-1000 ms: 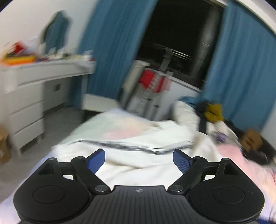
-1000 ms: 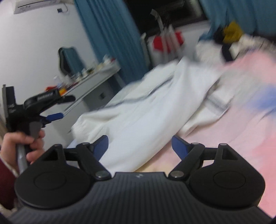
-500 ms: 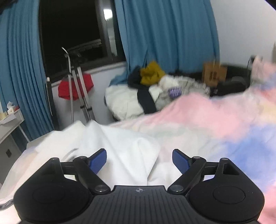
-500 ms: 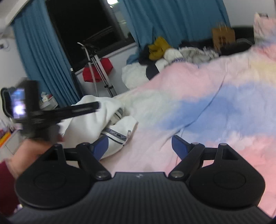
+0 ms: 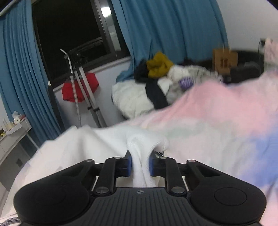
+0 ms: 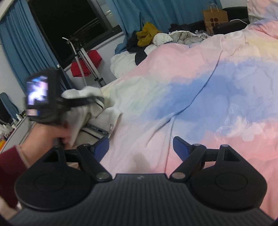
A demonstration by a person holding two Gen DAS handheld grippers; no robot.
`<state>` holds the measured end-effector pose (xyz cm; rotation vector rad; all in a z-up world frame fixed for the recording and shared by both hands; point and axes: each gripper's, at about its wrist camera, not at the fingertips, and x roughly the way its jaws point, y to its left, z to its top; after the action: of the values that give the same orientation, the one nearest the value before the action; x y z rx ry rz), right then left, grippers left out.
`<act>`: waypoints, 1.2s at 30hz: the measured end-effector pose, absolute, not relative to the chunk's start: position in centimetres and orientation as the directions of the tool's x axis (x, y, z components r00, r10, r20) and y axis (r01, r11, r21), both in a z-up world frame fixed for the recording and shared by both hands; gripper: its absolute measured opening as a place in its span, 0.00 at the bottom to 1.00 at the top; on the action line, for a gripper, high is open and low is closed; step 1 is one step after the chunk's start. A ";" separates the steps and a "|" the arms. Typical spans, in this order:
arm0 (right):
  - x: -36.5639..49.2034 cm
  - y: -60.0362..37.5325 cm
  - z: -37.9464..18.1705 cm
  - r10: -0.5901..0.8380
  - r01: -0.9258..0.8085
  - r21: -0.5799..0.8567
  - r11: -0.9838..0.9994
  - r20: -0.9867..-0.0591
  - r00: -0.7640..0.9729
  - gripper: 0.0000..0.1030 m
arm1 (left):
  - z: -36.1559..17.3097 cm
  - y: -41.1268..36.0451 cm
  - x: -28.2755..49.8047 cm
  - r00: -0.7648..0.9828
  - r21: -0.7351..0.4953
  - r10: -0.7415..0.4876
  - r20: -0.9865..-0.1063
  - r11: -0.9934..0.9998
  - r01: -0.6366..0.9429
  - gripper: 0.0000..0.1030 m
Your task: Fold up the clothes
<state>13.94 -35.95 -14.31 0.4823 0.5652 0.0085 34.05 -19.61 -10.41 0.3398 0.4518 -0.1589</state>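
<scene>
A white garment (image 5: 97,144) with a dark printed band lies on the left side of the bed. My left gripper (image 5: 140,164) has its jaws closing on a bunched fold of that garment, and the blue pads press the cloth from both sides. The right wrist view shows the same white garment (image 6: 102,120) held up by the left gripper (image 6: 83,100), with a hand in a dark red sleeve (image 6: 10,165) behind it. My right gripper (image 6: 141,147) stands open above the bedcover, right of the garment, with nothing between its fingers.
The bed carries a pink, blue and pale yellow cover (image 6: 199,83). A pile of clothes (image 6: 156,36) lies at its far end by blue curtains. A tripod (image 6: 83,57) with a red cloth stands under the dark window. A paper bag (image 6: 215,15) sits far right.
My left gripper swung from the room's left side to the bed and shut its jaws on a fold of the white garment. My right gripper moved lower over the cover and stayed open.
</scene>
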 end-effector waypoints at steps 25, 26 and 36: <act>9.7 -34.8 -14.6 0.503 -0.017 0.914 0.404 -0.207 0.839 0.82 | -2.5 3.5 8.3 0.854 -0.220 -0.267 -0.446 0.958 0.185 0.13; 10.3 -34.4 -15.2 0.531 -0.014 0.928 0.373 -0.201 0.823 0.81 | -2.5 3.9 8.3 0.853 -0.218 -0.273 -0.445 0.957 0.192 0.13; 14.6 -32.4 -16.0 0.584 -0.031 0.954 0.298 -0.157 0.796 0.81 | -4.3 1.9 9.3 0.820 -0.145 -0.293 -0.491 0.956 0.255 0.13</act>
<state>14.57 -32.40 -15.99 1.2106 0.5392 0.4355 9.34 1.86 -4.35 -0.0737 0.5345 -0.2919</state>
